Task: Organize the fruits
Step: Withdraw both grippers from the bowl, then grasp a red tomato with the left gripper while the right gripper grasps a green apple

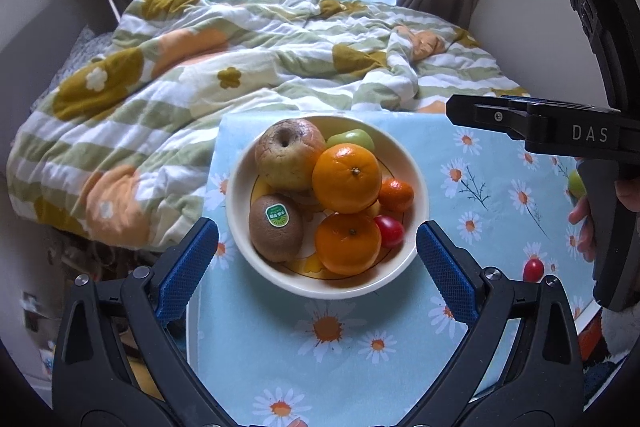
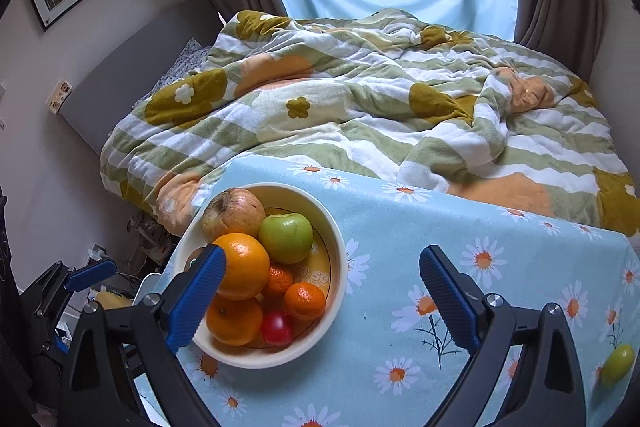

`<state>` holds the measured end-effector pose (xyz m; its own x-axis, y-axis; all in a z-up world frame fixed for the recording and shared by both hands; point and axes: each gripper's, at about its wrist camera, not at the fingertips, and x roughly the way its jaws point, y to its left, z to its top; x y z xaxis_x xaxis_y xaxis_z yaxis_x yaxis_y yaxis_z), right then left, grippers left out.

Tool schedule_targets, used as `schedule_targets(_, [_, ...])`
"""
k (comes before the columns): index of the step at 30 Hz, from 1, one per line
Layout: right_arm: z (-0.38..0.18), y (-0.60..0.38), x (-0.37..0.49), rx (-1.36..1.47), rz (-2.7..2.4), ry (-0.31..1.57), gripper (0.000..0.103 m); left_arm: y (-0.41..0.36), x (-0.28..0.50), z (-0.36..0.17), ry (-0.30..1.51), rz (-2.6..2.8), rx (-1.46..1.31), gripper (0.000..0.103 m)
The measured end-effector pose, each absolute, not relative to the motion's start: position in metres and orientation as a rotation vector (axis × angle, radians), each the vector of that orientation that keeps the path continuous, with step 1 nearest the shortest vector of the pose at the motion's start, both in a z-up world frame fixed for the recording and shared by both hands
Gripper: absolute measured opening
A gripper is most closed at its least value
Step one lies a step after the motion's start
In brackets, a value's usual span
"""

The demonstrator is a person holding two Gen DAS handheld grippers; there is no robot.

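On the daisy-cloth desk (image 1: 500, 187), fruit sits gathered in the bowl (image 1: 240, 195) while both claws, left claw (image 1: 318, 239) and right claw (image 2: 322, 269), hang released and empty above it.

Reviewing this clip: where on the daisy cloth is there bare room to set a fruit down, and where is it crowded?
Free: the cloth between the bowl and the green fruit near its right edge, and the strip in front of the bowl toward the camera. A red tomato also lies on the cloth to the right. Crowded: the bowl itself, piled with fruit. Both grippers are open and empty.
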<state>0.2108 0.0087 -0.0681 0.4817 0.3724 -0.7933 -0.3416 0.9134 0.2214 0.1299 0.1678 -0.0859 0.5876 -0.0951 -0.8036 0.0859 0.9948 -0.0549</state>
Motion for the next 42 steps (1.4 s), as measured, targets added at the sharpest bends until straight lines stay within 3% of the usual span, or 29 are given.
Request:
schedule_targets(11, [-0.032,-0.037,0.153,0.097,0.270,0.934,0.097,0.141,0.118,-0.054,0.912,-0.227,0.063,0.103])
schedule_targets(24, [-0.018,-0.143,0.099,0.112,0.159,0.906,0.097,0.048,0.092,-0.039,0.881,-0.315,0.120,0.103])
schedule_targets(42, [-0.067,-0.279,0.096,-0.107,0.261,0.955,0.097,-0.088,0.065,-0.109,1.001,-0.144,-0.003,0.103])
